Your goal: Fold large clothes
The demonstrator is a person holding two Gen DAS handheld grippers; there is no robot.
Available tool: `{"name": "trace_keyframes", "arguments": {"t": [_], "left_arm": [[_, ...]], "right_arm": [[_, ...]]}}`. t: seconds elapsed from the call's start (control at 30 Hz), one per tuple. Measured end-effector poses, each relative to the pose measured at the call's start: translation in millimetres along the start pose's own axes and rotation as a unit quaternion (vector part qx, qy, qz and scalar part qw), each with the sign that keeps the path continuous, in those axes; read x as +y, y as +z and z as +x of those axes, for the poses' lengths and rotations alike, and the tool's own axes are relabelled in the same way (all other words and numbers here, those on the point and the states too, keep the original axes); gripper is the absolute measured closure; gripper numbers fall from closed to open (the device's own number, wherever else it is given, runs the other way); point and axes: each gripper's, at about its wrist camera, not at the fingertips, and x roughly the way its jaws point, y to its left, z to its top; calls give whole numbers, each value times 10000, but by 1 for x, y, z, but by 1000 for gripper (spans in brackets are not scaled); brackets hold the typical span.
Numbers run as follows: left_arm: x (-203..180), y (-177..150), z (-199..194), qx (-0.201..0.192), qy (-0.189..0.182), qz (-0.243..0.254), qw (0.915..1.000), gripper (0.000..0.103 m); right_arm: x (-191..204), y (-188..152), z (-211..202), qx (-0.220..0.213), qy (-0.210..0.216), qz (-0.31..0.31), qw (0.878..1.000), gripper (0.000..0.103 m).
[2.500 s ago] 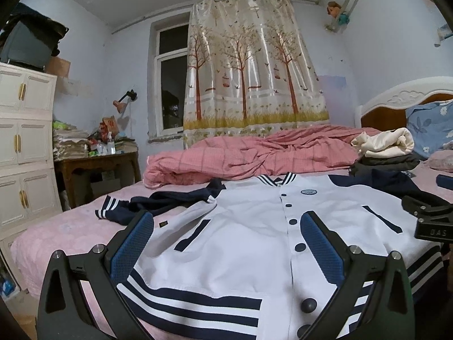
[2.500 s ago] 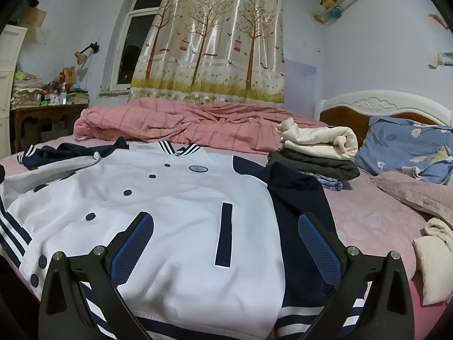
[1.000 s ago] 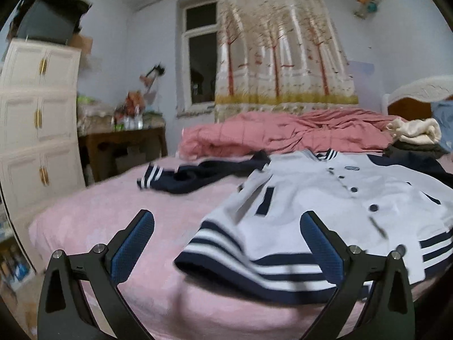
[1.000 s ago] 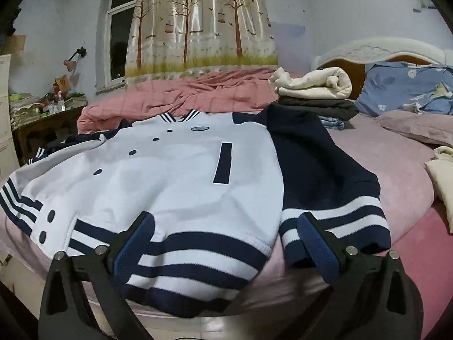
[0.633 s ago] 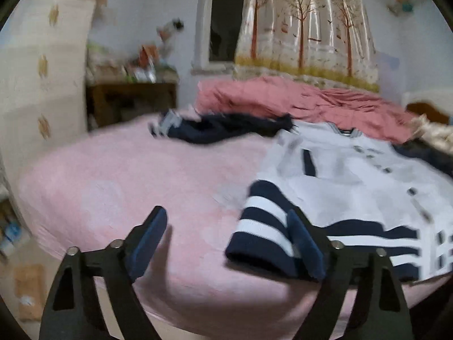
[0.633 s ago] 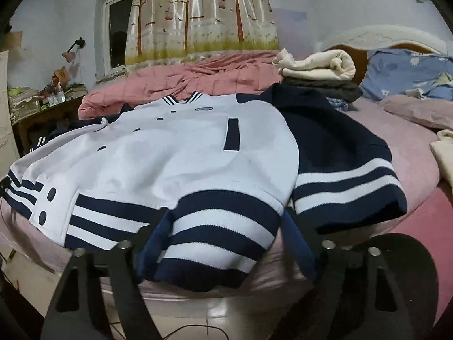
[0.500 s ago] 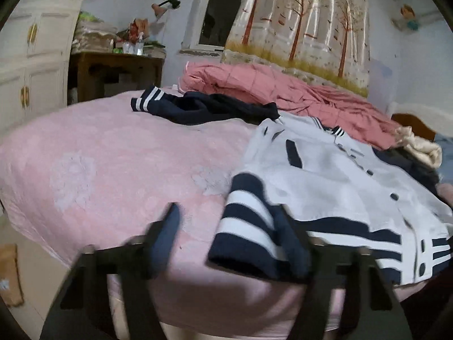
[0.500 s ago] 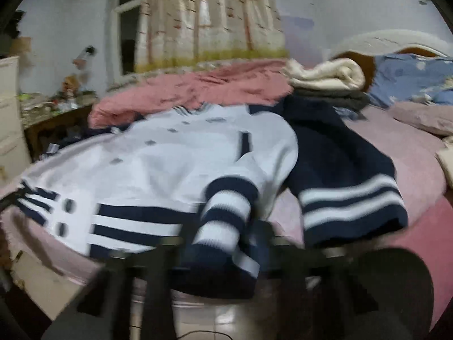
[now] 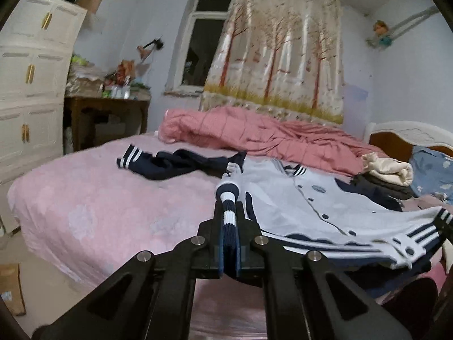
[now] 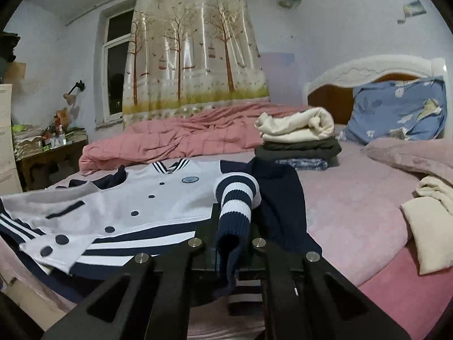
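A white varsity jacket [image 9: 325, 209] with navy sleeves and a navy-and-white striped hem lies front up on the pink bed; it also shows in the right wrist view [image 10: 136, 201]. My left gripper [image 9: 229, 226] is shut on the striped hem at the jacket's left corner, which is lifted a little. My right gripper [image 10: 232, 226] is shut on the striped hem at the right corner, bunched between the jaws. One navy sleeve [image 9: 172, 164] is spread out to the left on the bed. The other navy sleeve [image 10: 280, 195] lies along the jacket's right side.
A rumpled pink quilt [image 9: 254, 138] lies at the back. A stack of folded clothes [image 10: 297, 141] sits right of the jacket, by a blue pillow [image 10: 396, 110] and headboard. A cream garment [image 10: 427, 221] lies at the right. A white cabinet [image 9: 31, 85] and wooden table [image 9: 107, 113] stand at left.
Both grippers were open and have closed on the jacket's striped hem corners. The hem now stands lifted off the bed at both ends.
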Motion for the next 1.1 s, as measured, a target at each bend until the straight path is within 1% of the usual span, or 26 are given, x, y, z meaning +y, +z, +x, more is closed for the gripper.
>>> {"name": "trace_keyframes", "arguments": {"t": [0.1, 0.2, 0.27, 0.3, 0.37, 0.4, 0.43, 0.47, 0.53, 0.57, 0.6, 0.63, 0.67, 0.7, 0.73, 0.77, 0.8, 0.83, 0.87, 0.9, 0.93, 0.97, 1.0, 1.03, 1.1], "left_arm": [[3, 12, 28, 278, 220, -157, 9992, 98], [5, 34, 78, 619, 487, -194, 9967, 97], [3, 49, 126, 975, 602, -184, 9932, 97], [1, 53, 149, 1132, 642, -134, 9914, 97], [-7, 58, 202, 1525, 835, 47, 9848, 97], [-9, 55, 221, 1686, 893, 68, 9816, 97], [-10, 53, 246, 1924, 949, 67, 9767, 97], [-9, 49, 265, 2105, 979, 37, 9727, 97], [-7, 43, 291, 2306, 1007, -16, 9678, 97], [-7, 40, 300, 2324, 983, -10, 9676, 97], [-7, 37, 304, 2298, 929, 15, 9688, 96], [-8, 35, 308, 2275, 854, 82, 9700, 93], [-10, 35, 309, 2246, 771, 152, 9713, 90], [-11, 35, 308, 2217, 650, 178, 9728, 85], [-11, 38, 304, 2141, 474, 173, 9755, 66], [-11, 41, 295, 1974, 321, 161, 9797, 39], [-11, 44, 285, 1769, 226, 178, 9838, 27], [-12, 49, 273, 1570, 92, 251, 9872, 12], [-14, 52, 264, 1466, -154, 348, 9885, 6], [-15, 55, 255, 1446, -589, 455, 9867, 3], [-14, 56, 250, 1509, -1052, 490, 9817, 0], [-12, 56, 245, 1582, -1587, 444, 9736, 0], [-10, 56, 243, 1610, -1814, 362, 9695, 0], [-7, 54, 244, 1662, -1876, 257, 9678, 0], [-3, 49, 258, 1979, -1709, 229, 9649, 0]], "right_arm": [[5, 9, 15, 198, 59, -149, 9997, 97], [22, 33, 51, 422, 193, -454, 9979, 97], [29, 51, 89, 607, 310, -454, 9966, 97], [33, 62, 118, 812, 341, -476, 9950, 97], [40, 70, 165, 1136, 317, -431, 9921, 97], [42, 72, 192, 1384, 334, -374, 9891, 97], [43, 70, 225, 1710, 334, -274, 9843, 97], [43, 67, 247, 1938, 322, -188, 9803, 97], [42, 57, 279, 2224, 324, -94, 9744, 96], [41, 52, 291, 2321, 334, -78, 9721, 95], [39, 47, 299, 2414, 355, -44, 9698, 91], [35, 43, 305, 2445, 383, 22, 9689, 88], [33, 40, 306, 2418, 403, 55, 9695, 75], [29, 39, 307, 2331, 384, 81, 9717, 51], [25, 41, 305, 2165, 245, 109, 9759, 36], [19, 44, 298, 1931, 98, 206, 9809, 15], [13, 49, 289, 1644, 144, 348, 9857, 13], [8, 54, 279, 1395, 261, 472, 9887, 13], [3, 59, 271, 1211, 402, 565, 9902, 13], [0, 64, 264, 1082, 574, 623, 9905, 13], [-3, 67, 258, 991, 818, 650, 9896, 13], [-4, 69, 255, 986, 1040, 621, 9877, 12], [-4, 70, 255, 1077, 1267, 514, 9847, 12], [0, 70, 260, 1282, 1439, 280, 9809, 12], [16, 65, 280, 1926, 1454, -414, 9696, 12]]}}
